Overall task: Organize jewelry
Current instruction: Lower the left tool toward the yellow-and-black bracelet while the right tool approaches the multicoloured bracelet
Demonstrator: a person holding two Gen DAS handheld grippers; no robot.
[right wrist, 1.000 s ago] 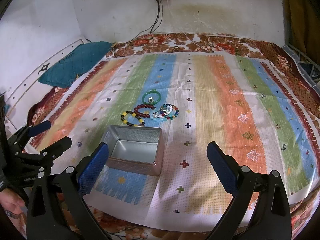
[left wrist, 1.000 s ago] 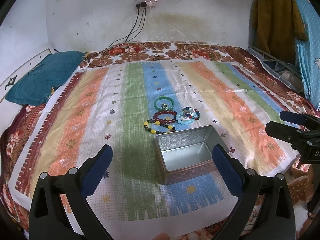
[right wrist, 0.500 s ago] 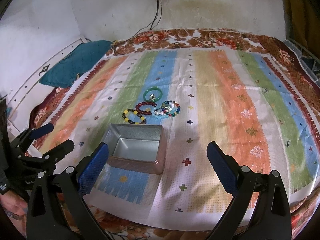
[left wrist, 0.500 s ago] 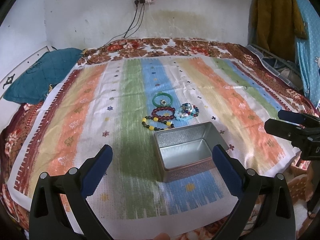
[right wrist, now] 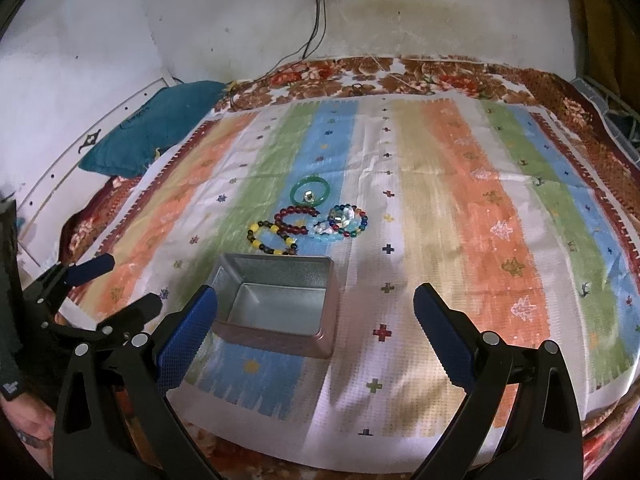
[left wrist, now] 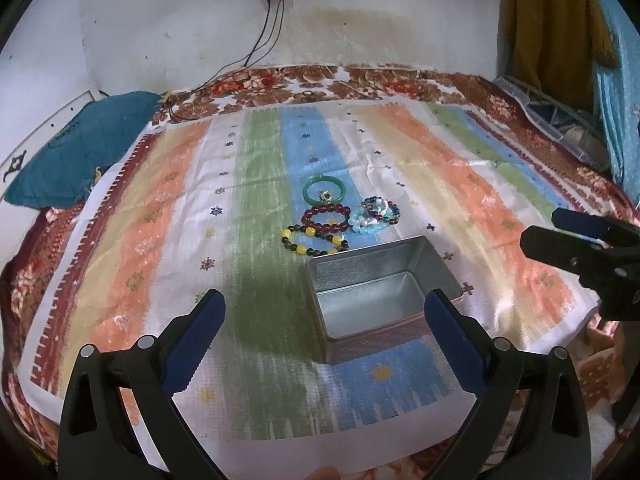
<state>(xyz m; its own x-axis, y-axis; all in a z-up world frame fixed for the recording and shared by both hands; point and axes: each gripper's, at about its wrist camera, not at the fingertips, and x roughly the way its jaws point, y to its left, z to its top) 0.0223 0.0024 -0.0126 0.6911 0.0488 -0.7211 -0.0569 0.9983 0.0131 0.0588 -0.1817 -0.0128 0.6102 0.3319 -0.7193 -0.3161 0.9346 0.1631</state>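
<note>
A teal pillow (left wrist: 80, 152) lies at the far left, its end cut off. The left gripper (left wrist: 325, 312) hovers wide open, holding nothing. On the striped cloth (left wrist: 160, 240), bracelets (left wrist: 320, 224) cluster just behind an open tin (left wrist: 380, 280), its long axis running left to right. The small object inside the green bangle (right wrist: 310, 192) is unclear. The right gripper (right wrist: 316, 312) also gapes empty; only its view shows the cloth's right edge.

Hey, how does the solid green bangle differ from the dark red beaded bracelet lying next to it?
The solid green bangle is one smooth ring; the dark red beaded bracelet is a loop of separate round beads. The bangle lies farther from the open metal tin, with a small ornament inside its ring; the red bracelet sits nearer. Both lie flat on the striped cloth.
</note>
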